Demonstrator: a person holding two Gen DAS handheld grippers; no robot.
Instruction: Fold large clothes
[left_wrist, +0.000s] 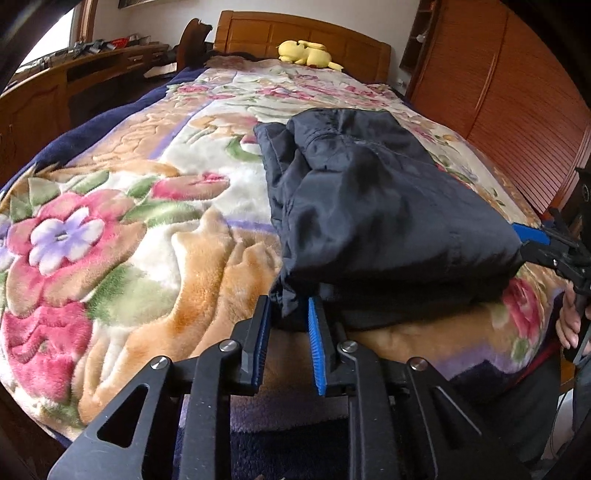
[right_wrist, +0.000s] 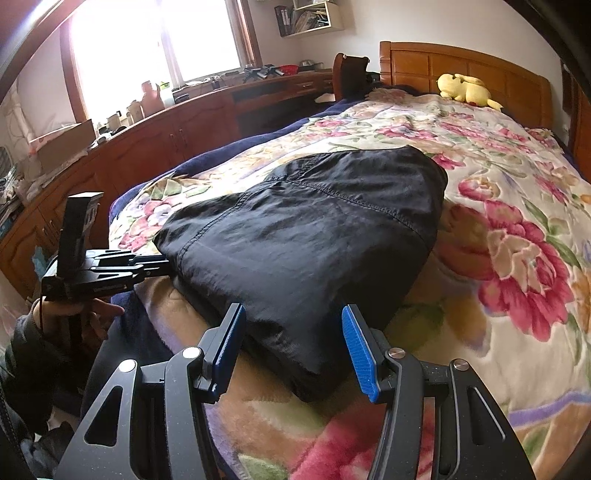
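Note:
A dark navy garment (left_wrist: 388, 206) lies folded into a thick bundle on the floral blanket (left_wrist: 122, 236). My left gripper (left_wrist: 290, 310) is at its near left corner. The jaws stand a little apart, and a loose corner of the fabric hangs between the pads without being pinched. In the right wrist view the same garment (right_wrist: 303, 236) fills the middle, and my right gripper (right_wrist: 293, 317) straddles its near edge with the jaws wide and the cloth lying slack between them. The left gripper (right_wrist: 162, 264) shows there at the garment's left edge, held by a hand (right_wrist: 92, 310).
A yellow plush toy (left_wrist: 306, 53) rests by the wooden headboard (left_wrist: 295, 29). A slatted wooden wardrobe (left_wrist: 517, 110) stands to the right of the bed. A long wooden sideboard (right_wrist: 177, 136) with clutter runs under the window on the left.

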